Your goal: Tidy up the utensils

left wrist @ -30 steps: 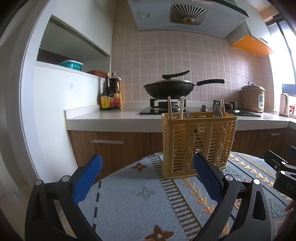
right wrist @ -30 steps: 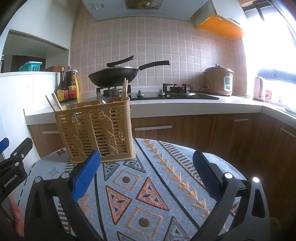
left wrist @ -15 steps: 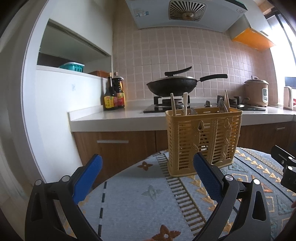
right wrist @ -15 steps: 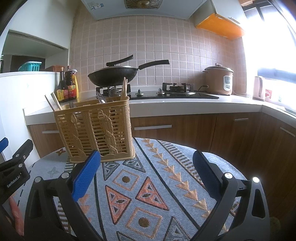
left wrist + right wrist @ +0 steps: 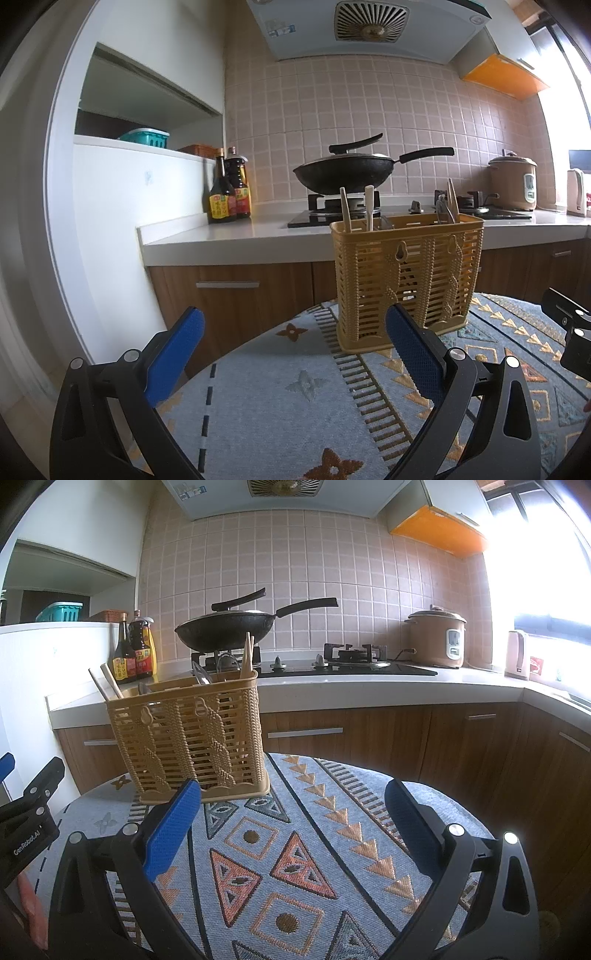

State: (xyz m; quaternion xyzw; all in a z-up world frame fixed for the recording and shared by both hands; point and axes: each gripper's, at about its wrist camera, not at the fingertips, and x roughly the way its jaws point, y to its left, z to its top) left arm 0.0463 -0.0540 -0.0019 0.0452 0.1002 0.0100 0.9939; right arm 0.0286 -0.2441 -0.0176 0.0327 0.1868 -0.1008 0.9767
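A tan slotted utensil basket (image 5: 406, 277) stands upright on the patterned tablecloth (image 5: 288, 391); it also shows in the right wrist view (image 5: 192, 746). Chopsticks (image 5: 345, 210) and other utensil handles stick up out of it. My left gripper (image 5: 295, 354) is open and empty, low over the cloth, with the basket just beyond its right finger. My right gripper (image 5: 291, 830) is open and empty, with the basket behind its left finger. Part of the left gripper shows at the left edge of the right wrist view (image 5: 29, 819).
Behind the table runs a kitchen counter (image 5: 236, 236) with wooden cabinets below. On it are sauce bottles (image 5: 227, 195), a black wok (image 5: 343, 173) on the stove, a rice cooker (image 5: 437, 638) and a kettle (image 5: 517, 659). A white wall (image 5: 118, 229) stands at the left.
The left wrist view has shifted left and back, so the basket sits further right and smaller-looking in it. Both grippers stay open and empty. The right view barely changes.
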